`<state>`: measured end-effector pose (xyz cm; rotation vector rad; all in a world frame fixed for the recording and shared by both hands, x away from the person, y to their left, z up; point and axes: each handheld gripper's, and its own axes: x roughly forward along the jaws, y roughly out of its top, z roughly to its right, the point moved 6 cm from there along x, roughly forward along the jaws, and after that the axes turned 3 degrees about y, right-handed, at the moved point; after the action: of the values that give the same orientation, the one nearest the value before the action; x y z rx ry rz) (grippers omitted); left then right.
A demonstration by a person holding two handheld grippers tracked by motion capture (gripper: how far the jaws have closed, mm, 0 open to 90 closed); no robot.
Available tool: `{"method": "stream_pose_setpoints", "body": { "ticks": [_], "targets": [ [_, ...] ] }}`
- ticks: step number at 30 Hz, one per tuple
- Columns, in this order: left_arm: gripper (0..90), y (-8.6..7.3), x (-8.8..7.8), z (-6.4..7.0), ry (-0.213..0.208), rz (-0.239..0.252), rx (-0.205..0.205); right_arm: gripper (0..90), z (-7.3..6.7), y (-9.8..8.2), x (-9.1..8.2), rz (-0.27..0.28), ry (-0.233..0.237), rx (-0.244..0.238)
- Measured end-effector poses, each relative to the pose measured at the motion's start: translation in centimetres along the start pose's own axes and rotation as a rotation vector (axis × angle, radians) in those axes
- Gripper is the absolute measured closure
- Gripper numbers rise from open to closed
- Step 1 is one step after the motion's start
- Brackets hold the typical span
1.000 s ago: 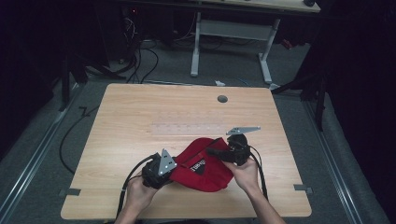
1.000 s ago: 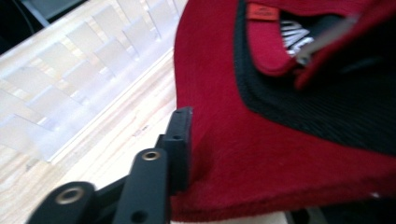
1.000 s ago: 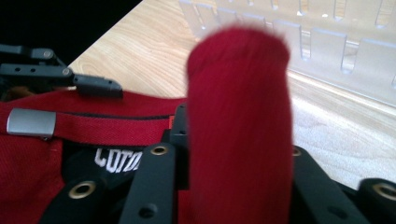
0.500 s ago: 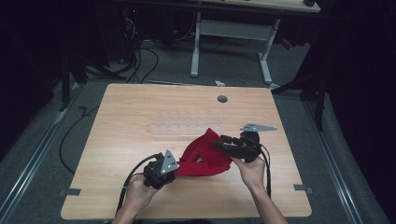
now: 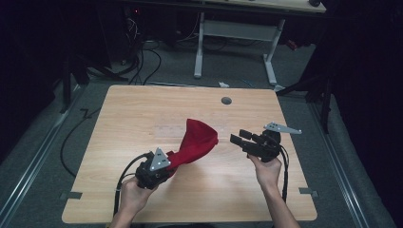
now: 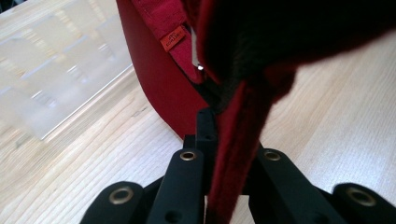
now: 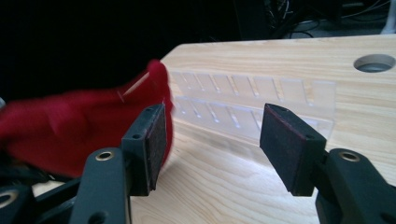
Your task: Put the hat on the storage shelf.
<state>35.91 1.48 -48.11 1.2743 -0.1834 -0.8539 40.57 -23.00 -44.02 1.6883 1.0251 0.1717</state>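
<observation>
Item: red fabric cap (image 5: pixel 197 141) with a small orange woven label inside, near the middle of the light wooden worktop (image 5: pixel 142 114). It rises up and toward the far right from the left gripper (image 5: pixel 167 164) at the near left. In the left gripper view a fold of its red cloth (image 6: pixel 236 154) is pinched between the black jaws, which are clamped tight on it; the rest of the cap hangs above the wood.

Right gripper (image 5: pixel 236 138): held in the right hand (image 5: pixel 267 172) just right of the cap, apart from it, pointing left. Its jaws have just been opening and stand wide, with nothing between the dark pads (image 7: pixel 289 144).

Clear plastic slotted tray (image 7: pixel 252 105): lies flat on the worktop beyond the cap.

Round grey cable hole (image 5: pixel 226 100): far right part of the worktop.
</observation>
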Motion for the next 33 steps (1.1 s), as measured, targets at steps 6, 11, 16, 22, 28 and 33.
{"method": "stream_pose_setpoints", "body": {
  "ticks": [6, 11, 16, 22, 28, 33],
  "targets": [
    [85.5, 0.7, -0.3, -1.2, 0.022, 0.020, -0.049, 40.9, 1.5, -2.0, 1.1, -0.072, -0.048, -0.008],
    [85.5, 1.4, -0.6, -1.9, 0.022, 0.041, -0.080, 40.8, 3.4, -4.5, 2.0, -0.126, -0.115, -0.006],
    [85.4, 2.2, -0.9, -2.6, 0.017, 0.068, -0.134, 41.0, 5.2, -6.6, 2.4, -0.184, -0.184, -0.014],
    [85.4, 3.1, -1.0, -3.6, 0.021, 0.080, -0.188, 42.9, 6.8, -8.0, 2.3, -0.220, -0.261, -0.031],
    [85.3, 3.4, -1.0, -4.5, 0.027, 0.083, -0.220, 42.8, 7.7, -9.0, 2.3, -0.243, -0.342, -0.097],
    [85.3, 4.0, -0.8, -5.0, 0.034, 0.094, -0.248, 41.9, 8.4, -9.7, 2.4, -0.268, -0.384, -0.118]
  ]
}}
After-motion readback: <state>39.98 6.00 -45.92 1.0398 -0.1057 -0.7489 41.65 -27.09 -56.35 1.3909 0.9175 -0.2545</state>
